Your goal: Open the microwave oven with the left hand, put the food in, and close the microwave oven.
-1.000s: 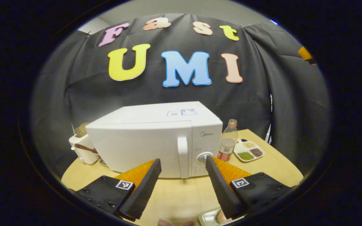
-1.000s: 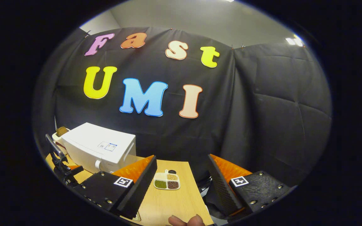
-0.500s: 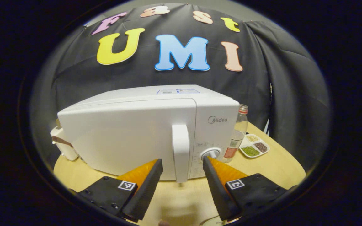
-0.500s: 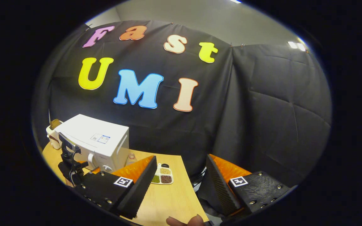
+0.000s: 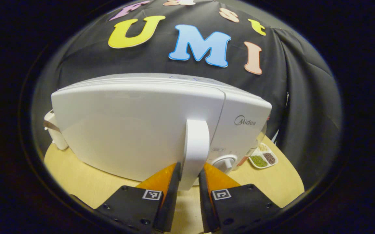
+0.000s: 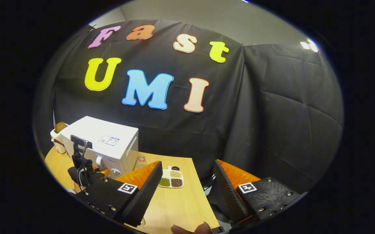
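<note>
Left gripper view: the microwave oven [image 5: 148, 126] occupies the centre of the frame, standing on a light wooden table [image 5: 77, 182]. Its door is shut flush with the body. The vertical door handle [image 5: 196, 148] runs down to the lower centre, where the left gripper [image 5: 189, 182] has one finger on each side of it, both fingers pressed against the handle. A control knob [image 5: 226, 161] sits just right of the handle. At the lower right of the frame a divided dish of grains [image 5: 261, 158] lies on the table beside the oven. A cream-coloured appliance [image 5: 55, 133] is partly hidden behind the oven at the left edge.

Right gripper view: the right gripper [image 6: 187, 191] is at the bottom of the frame with its fingers spread wide and nothing between them. The oven appears at the lower left. The left gripper's body is seen against the oven front. Fingertips of a hand [image 6: 190, 229] show at the bottom edge. The food cannot be identified.
</note>
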Motion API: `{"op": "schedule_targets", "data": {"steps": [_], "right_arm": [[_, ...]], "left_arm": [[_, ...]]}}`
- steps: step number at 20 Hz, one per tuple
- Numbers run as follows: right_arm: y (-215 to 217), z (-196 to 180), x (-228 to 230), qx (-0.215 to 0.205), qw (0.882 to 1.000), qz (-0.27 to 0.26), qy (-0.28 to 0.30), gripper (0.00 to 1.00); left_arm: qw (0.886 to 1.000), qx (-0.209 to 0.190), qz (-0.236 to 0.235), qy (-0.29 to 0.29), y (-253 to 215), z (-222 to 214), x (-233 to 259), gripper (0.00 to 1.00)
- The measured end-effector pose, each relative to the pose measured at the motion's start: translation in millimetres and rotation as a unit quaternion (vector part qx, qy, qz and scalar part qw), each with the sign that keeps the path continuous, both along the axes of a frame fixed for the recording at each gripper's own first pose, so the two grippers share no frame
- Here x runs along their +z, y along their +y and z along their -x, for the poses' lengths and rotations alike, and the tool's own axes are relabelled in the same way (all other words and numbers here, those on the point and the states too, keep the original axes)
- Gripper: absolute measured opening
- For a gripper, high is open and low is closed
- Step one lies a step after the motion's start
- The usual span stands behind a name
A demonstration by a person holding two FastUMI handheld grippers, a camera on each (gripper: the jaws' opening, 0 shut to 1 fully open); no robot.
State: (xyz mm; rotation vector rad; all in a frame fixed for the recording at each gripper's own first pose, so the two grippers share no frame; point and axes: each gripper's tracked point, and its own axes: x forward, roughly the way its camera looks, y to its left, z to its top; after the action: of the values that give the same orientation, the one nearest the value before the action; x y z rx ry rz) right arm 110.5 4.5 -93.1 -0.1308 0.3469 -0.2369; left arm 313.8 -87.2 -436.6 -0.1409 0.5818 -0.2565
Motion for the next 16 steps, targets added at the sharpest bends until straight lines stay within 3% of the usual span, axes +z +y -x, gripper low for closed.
{"op": "schedule_targets", "data": {"steps": [2, 4, 7, 12, 15, 16], "right_arm": [[1.5, 4.7, -1.1, 0.003, 1.0, -0.004, -0.001, 0.97], [3.7, 7.9, -3.3, 0.006, 1.0, -0.012, -0.002, 0.97], [6.7, 13.6, -2.5, 0.01, 0.999, -0.031, -0.007, 0.97], [16.1, 22.8, -1.1, 0.027, 0.999, -0.042, -0.02, 0.97], [19.3, 28.8, -1.0, 0.033, 0.997, -0.06, -0.025, 0.97], [18.7, 31.2, 1.0, 0.034, 0.997, -0.063, -0.029, 0.97]], "left_arm": [[0.999, -0.021, -0.031, -0.018, -0.4, 2.1, 1.1, 0.32], [0.999, -0.017, -0.031, -0.025, -0.5, 4.1, 1.3, 0.24], [0.999, -0.003, -0.027, -0.04, -1.5, 4.5, -0.3, 0.23], [0.996, -0.055, -0.054, -0.051, -1.8, 6.9, -2.9, 0.24], [0.994, -0.069, -0.066, -0.048, -2.3, 6.6, -1.6, 0.23], [0.994, -0.07, -0.069, -0.045, -2.4, 7.1, -2.8, 0.19]]}}
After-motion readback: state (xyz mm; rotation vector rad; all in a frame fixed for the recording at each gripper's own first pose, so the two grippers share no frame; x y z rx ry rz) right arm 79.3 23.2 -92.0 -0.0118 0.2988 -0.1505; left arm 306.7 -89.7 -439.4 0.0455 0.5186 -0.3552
